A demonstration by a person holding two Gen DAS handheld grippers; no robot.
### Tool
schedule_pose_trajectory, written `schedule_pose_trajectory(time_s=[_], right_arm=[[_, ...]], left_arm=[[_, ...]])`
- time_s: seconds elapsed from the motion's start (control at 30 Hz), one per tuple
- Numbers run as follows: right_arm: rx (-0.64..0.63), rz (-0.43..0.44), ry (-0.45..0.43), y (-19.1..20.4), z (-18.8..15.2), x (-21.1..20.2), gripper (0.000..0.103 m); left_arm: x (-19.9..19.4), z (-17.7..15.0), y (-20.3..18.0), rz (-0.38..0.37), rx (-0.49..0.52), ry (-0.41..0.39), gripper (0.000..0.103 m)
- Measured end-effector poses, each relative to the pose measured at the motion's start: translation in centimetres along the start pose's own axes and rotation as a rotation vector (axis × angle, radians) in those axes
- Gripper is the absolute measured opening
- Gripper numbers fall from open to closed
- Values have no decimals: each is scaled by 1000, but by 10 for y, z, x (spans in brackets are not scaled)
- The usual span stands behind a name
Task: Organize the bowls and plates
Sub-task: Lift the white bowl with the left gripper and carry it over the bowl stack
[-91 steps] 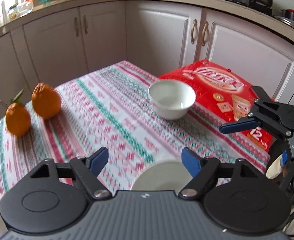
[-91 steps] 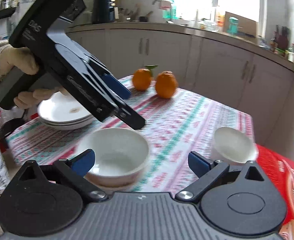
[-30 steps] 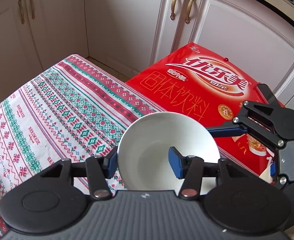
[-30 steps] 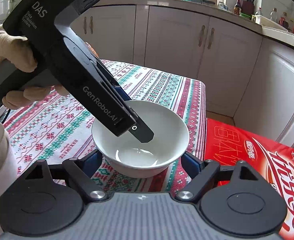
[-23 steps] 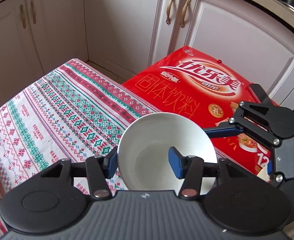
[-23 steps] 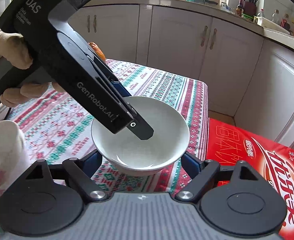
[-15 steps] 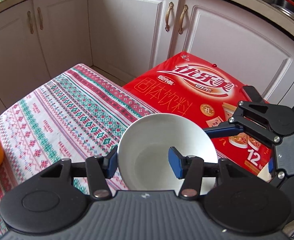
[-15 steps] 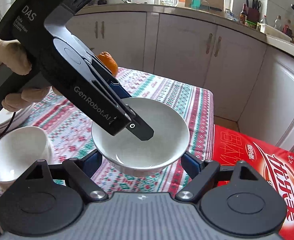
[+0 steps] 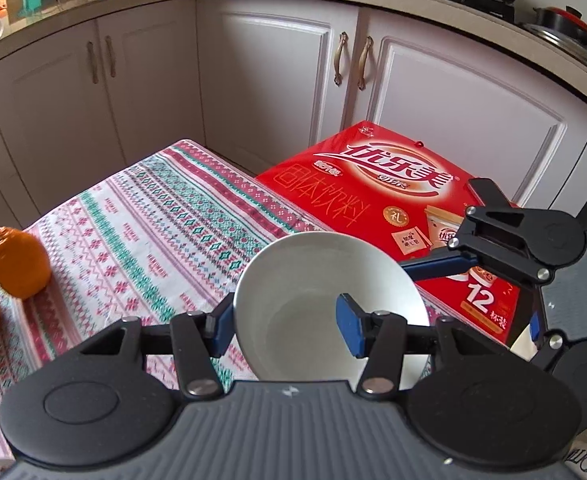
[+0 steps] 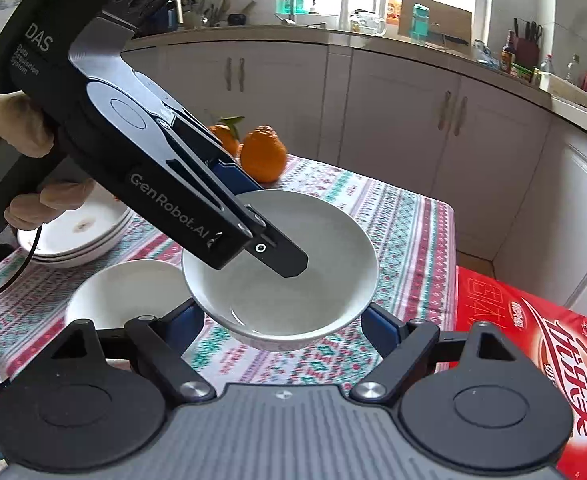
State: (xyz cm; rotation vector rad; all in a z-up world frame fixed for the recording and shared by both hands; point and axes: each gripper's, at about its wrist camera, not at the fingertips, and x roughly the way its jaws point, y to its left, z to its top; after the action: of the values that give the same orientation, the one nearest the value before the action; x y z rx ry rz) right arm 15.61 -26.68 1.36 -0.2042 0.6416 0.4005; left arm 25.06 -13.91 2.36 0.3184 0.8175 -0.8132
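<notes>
You are holding the bowl (image 10: 281, 276) above the surface (image 10: 405, 216): left hand-held gripper (image 9: 285, 320) clenching its rim, right hand-held gripper (image 10: 283, 326) cradling its sides. It looks glazed, slippery and breakable, so keep gripping the rim wall firmly.

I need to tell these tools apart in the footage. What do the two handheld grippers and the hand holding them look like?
Both are black with grey ribbed bodies and blue finger pads. The left gripper bears white "DAS" and "GenRobot.AI" lettering and trails a black cable; a pale glove covers the hand. The right gripper looks alike.
</notes>
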Motion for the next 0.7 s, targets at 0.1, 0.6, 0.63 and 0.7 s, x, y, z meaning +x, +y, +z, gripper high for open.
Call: schedule_pose_trajectory(time_s=[0.1,0.6,0.63,0.7], right_arm=[[-16,14,2,11,0,-4,89],[-83,106,-13,51,11,-6,89],[-86,112,-12,54,11,-5,89],[-87,125,-8,58,10,-2,89]], left_arm=[[-11,-9,-2,14,-12,-9,52],[-55,-46,9,90,-102,-46,52],[-56,-49,10,94,-111,-46,52],[-57,-55,12,96,-127,-45,52]])
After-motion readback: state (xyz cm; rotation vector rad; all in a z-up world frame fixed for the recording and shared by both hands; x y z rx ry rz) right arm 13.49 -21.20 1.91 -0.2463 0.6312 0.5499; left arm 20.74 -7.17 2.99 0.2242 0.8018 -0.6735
